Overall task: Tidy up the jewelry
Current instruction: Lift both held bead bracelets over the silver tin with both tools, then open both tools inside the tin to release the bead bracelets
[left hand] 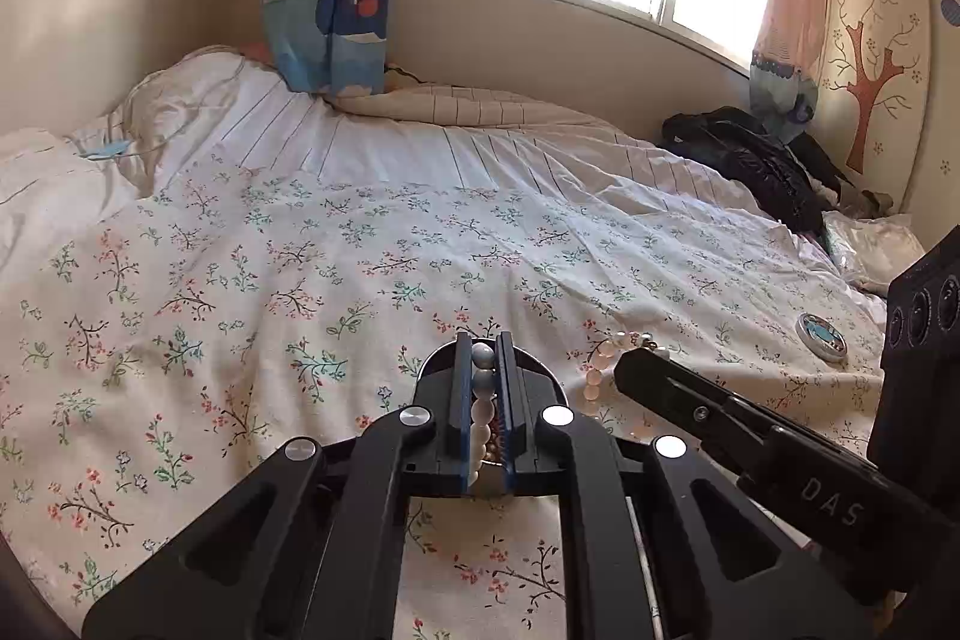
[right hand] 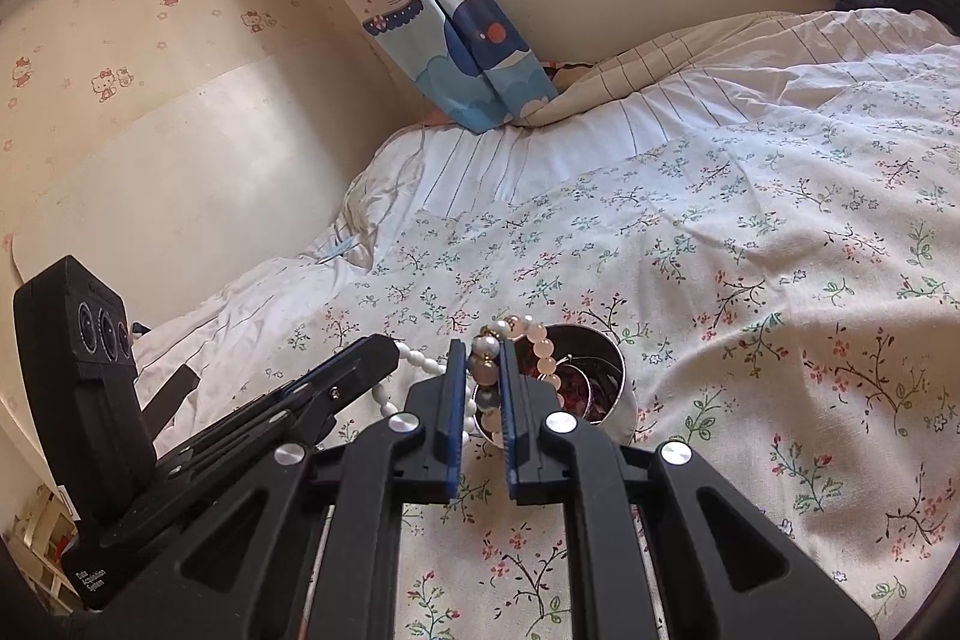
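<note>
Over floral bed [left hand: 300, 250], above tin [right hand: 606, 358]:
Left claw [left hand: 483, 358]: clamped on bead strand [left hand: 480, 400].
Right claw [right hand: 483, 358]: clamped on bead bracelet [right hand: 540, 340].
Handling: light, limp, slippery; grip mid-strand.

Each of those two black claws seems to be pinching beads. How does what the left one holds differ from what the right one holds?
The left gripper pinches a strand of small white beads with bigger grey-blue ones at its tip. The right gripper pinches a bracelet of larger peach-pink beads with a few pearls. The white strand runs along the left gripper's fingers; the pink one loops over the metal tin. Both are shut tight above the floral bedspread.
</note>
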Demonstrator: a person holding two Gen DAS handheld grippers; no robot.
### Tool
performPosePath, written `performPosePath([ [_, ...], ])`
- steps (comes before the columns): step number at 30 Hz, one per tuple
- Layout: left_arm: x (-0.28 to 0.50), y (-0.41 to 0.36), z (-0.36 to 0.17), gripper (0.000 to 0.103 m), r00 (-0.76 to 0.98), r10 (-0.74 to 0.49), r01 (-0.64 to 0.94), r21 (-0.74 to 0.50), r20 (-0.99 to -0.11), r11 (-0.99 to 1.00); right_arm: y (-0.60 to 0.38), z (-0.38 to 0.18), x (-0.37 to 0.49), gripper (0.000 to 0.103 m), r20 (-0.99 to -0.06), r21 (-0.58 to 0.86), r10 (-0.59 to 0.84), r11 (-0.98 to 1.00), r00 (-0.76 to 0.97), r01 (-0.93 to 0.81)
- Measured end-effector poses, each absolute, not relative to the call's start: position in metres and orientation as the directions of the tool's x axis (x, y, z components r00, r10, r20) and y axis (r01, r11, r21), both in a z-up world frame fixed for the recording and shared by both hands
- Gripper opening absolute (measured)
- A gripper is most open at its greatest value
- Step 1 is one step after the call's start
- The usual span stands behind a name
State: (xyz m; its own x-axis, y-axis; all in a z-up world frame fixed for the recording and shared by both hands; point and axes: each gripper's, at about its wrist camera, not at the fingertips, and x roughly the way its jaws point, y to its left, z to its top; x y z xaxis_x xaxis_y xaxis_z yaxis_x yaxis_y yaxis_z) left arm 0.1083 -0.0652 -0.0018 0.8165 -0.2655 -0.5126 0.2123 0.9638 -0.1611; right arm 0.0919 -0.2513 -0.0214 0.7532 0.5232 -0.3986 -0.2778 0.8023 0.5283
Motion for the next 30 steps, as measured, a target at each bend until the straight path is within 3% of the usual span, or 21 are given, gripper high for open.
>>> performPosePath([
  [12,0.134,-0.079,-0.007,0.007,0.804,-0.303,0.234,-0.197,-0.512,0.952,-0.247,-0.035,0.122,0.012,-0.445,0.507,0.505,0.823,0.74,-0.257],
  [17,0.159,-0.078,-0.023,0.008,0.766,-0.305,0.208,-0.23,-0.566,0.951,-0.246,-0.048,0.138,0.012,-0.484,0.494,0.489,0.837,0.726,-0.235],
  [20,0.173,-0.072,-0.034,0.014,0.743,-0.271,0.162,-0.228,-0.612,0.96,-0.236,-0.06,0.151,0.012,-0.528,0.476,0.493,0.846,0.691,-0.239],
  [22,0.175,-0.063,-0.035,0.023,0.748,-0.25,0.128,-0.237,-0.615,0.963,-0.227,-0.067,0.158,0.013,-0.56,0.46,0.495,0.853,0.664,-0.248],
  [24,0.173,-0.054,-0.032,0.044,0.77,-0.231,0.099,-0.246,-0.594,0.964,-0.22,-0.07,0.159,0.019,-0.58,0.437,0.488,0.862,0.652,-0.257],
  [26,0.172,-0.049,-0.029,0.049,0.786,-0.216,0.082,-0.248,-0.58,0.965,-0.216,-0.07,0.158,0.03,-0.586,0.416,0.481,0.869,0.652,-0.268],
  [30,0.172,-0.047,-0.028,0.055,0.787,-0.195,0.066,-0.235,-0.585,0.97,-0.216,-0.068,0.154,0.034,-0.591,0.393,0.461,0.881,0.662,-0.264],
])
